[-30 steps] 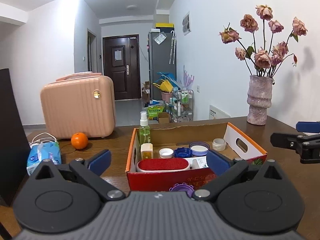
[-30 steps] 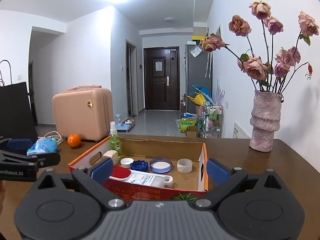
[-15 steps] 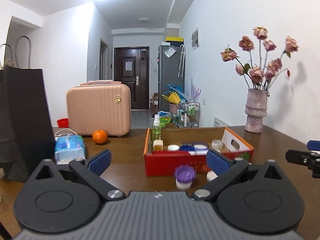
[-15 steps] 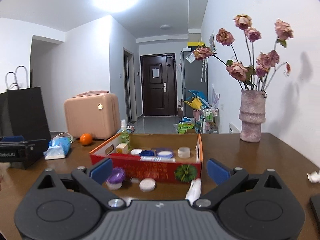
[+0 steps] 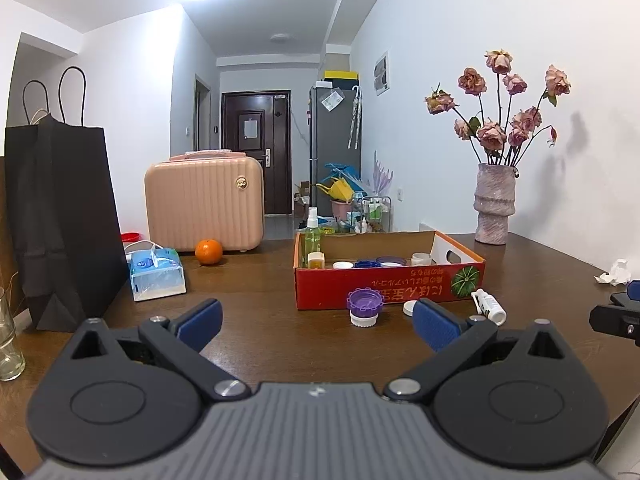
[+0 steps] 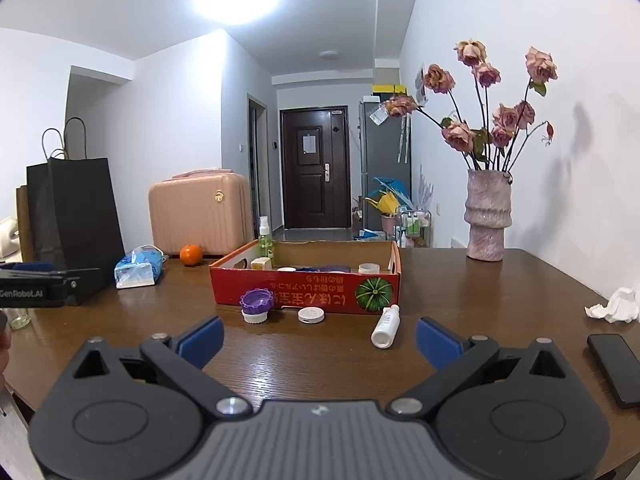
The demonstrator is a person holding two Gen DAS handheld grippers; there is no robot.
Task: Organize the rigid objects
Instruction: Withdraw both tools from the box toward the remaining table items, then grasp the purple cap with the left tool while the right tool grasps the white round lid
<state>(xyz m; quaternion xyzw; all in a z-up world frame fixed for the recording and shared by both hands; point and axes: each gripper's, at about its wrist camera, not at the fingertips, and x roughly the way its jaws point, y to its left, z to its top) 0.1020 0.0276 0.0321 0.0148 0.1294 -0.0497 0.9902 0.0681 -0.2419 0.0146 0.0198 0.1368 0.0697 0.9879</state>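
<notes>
home, fridge [image 5: 335, 148], front door [image 6: 314, 172], suitcase [image 5: 204, 200]

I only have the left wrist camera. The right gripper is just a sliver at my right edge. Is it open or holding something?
Observer: The right gripper is open, with nothing between its fingers.
Operator: Is anything on the table near it that I can't see?
Observer: Yes, a dark phone lies flat on the table to its right, nearer the camera than the crumpled tissue.
Operator: A gripper finger hides part of the white lid in my view.
Observer: The white lid lies flat in front of the red box, between the purple cap and the white bottle, touching neither.
</notes>
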